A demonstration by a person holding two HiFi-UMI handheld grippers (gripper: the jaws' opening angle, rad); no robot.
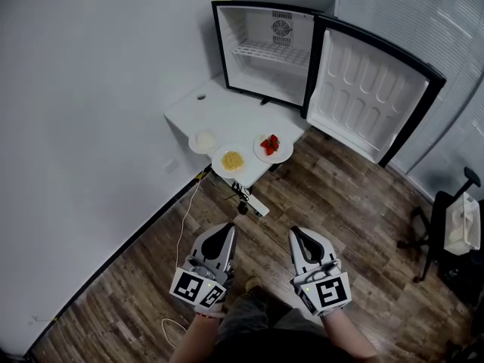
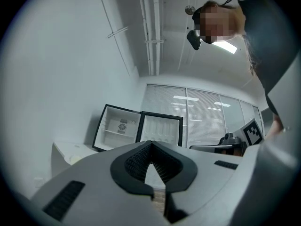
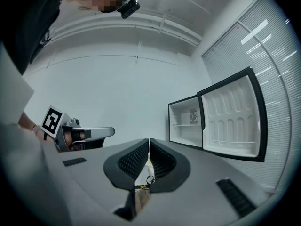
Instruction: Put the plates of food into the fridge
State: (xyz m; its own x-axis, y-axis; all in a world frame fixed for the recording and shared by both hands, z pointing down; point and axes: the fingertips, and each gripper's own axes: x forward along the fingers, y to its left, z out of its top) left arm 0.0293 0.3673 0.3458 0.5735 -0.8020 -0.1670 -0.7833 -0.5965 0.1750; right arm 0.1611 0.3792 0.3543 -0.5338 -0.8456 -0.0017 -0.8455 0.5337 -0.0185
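Three plates sit at the near edge of a low white table (image 1: 227,110): one with yellow food (image 1: 232,160), one with red food (image 1: 272,147), and a white dish (image 1: 203,140). Behind them the black mini fridge (image 1: 266,45) stands with its door (image 1: 372,89) swung wide and its wire shelf bare. My left gripper (image 1: 229,229) and right gripper (image 1: 296,234) hover side by side over the wood floor, well short of the table, both shut and holding nothing. The fridge also appears ahead in the left gripper view (image 2: 117,127) and the right gripper view (image 3: 187,121).
A white wall runs along the left. A power strip (image 1: 254,203) with cables lies on the floor just under the table's near corner. An office chair (image 1: 446,229) stands at the right, and window blinds (image 1: 446,21) line the wall behind the fridge door.
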